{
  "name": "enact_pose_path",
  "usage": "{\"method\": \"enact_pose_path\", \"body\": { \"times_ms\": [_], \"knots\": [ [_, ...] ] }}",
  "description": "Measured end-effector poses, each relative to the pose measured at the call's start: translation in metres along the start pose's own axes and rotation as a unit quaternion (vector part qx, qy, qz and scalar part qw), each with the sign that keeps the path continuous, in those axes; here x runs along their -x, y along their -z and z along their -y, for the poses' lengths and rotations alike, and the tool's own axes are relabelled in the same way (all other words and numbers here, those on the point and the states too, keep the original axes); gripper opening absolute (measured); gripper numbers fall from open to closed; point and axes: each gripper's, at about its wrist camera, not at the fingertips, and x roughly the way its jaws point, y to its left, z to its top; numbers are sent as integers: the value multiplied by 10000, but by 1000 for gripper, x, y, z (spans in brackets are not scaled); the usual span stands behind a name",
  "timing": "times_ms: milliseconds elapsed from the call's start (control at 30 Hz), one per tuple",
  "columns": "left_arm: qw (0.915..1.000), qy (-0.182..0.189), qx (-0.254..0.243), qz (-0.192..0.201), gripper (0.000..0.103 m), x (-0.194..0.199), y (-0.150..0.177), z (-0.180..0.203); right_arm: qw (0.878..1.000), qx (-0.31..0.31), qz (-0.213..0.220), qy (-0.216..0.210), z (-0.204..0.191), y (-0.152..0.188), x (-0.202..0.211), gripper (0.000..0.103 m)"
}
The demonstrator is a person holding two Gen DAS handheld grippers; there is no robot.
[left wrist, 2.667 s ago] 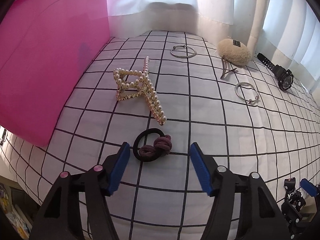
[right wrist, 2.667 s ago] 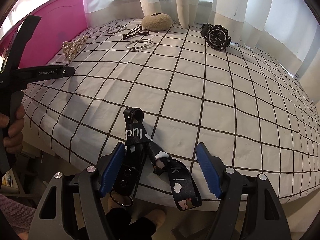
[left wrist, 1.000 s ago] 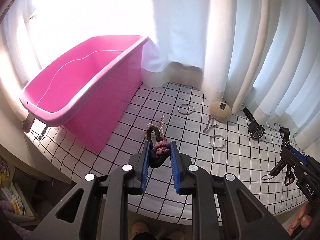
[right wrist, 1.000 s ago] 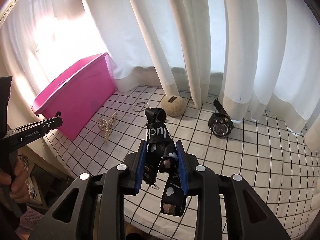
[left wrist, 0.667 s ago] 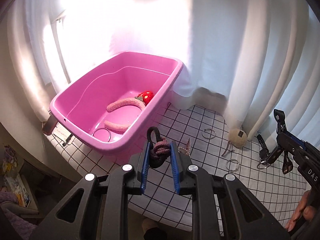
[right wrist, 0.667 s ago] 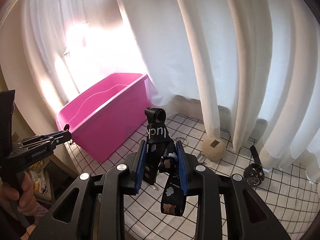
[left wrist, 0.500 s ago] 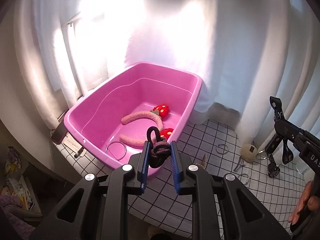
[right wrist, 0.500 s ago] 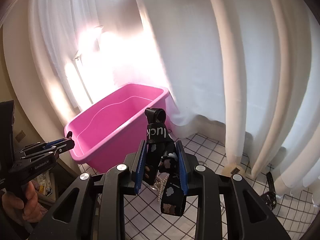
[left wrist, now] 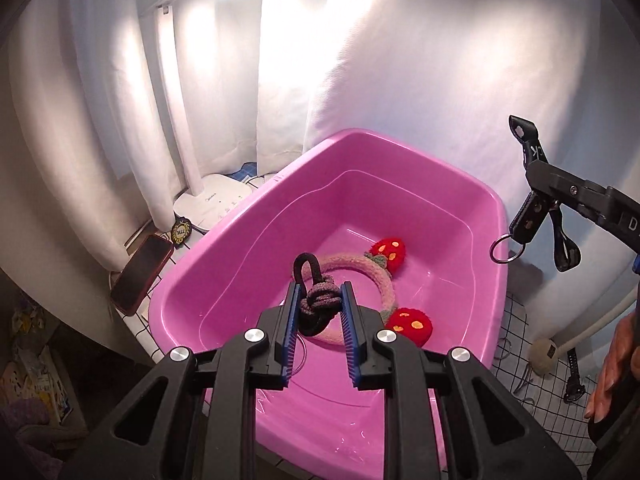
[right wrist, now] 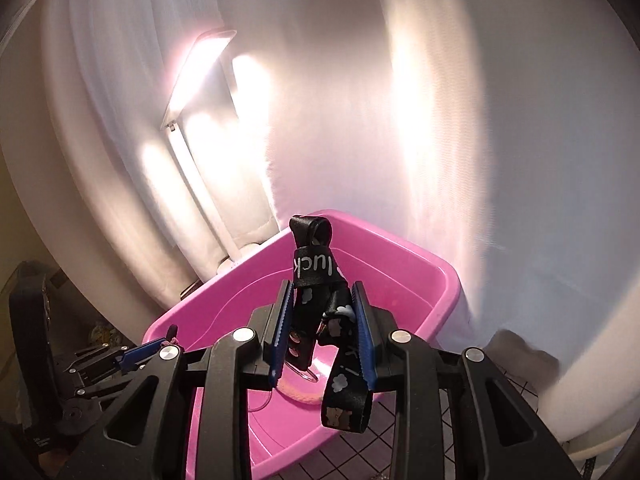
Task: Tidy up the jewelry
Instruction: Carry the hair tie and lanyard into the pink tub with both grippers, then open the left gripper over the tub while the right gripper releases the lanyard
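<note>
Both grippers have swung from the checked bed to the pink tub [left wrist: 496,216] since the earlier frame. Left gripper [left wrist: 319,312] hangs over the tub's middle, jaws clamped narrow on the knotted hair tie [left wrist: 316,300], with the headband [left wrist: 380,276] on the tub floor directly below. Right gripper [right wrist: 322,320] is pinched on the black strap [right wrist: 314,272], whose long axis hangs downward; it appears to sit over the tub's near rim, so the left is nearer release.
</note>
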Motion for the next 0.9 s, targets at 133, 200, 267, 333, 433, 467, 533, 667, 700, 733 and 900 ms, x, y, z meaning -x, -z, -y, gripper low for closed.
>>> {"method": "enact_pose_path", "body": {
  "times_ms": [133,200,267,333,433,467,533,667,700,733,900],
  "knots": [
    [9994,-117,152,-280,20,-28,-5,-6,9990,82,-449,-14,-3,-10,-43,29],
    [9986,-165,228,-452,20,-40,-5,-7,9974,131,-703,10,-1,-13,-65,29],
    [9974,-210,305,-626,20,-52,-5,-9,9947,195,-1006,41,-1,-11,-85,29],
    [9954,-255,379,-843,20,-64,-4,-10,9906,233,-1345,72,0,-10,-107,29],
    [9907,-197,579,-1219,21,-82,-2,-15,9819,103,-1893,36,4,-8,-141,29],
    [9889,-182,634,-1328,21,-86,-1,-17,9783,57,-2069,53,6,-6,-150,29],
    [9869,-253,655,-1455,21,-92,0,-20,9727,-47,-2318,86,10,-4,-164,29],
    [9843,-344,640,-1607,25,-98,0,-23,9660,-70,-2576,188,9,-3,-179,28],
    [9834,-343,653,-1655,28,-101,0,-25,9653,-68,-2604,210,8,-3,-181,28],
    [9824,-354,667,-1710,30,-104,0,-26,9647,-75,-2622,232,7,-3,-183,28],
    [9805,-407,692,-1792,64,-105,-2,-26,9623,-166,-2701,284,16,-2,-183,29]
  ]
}}
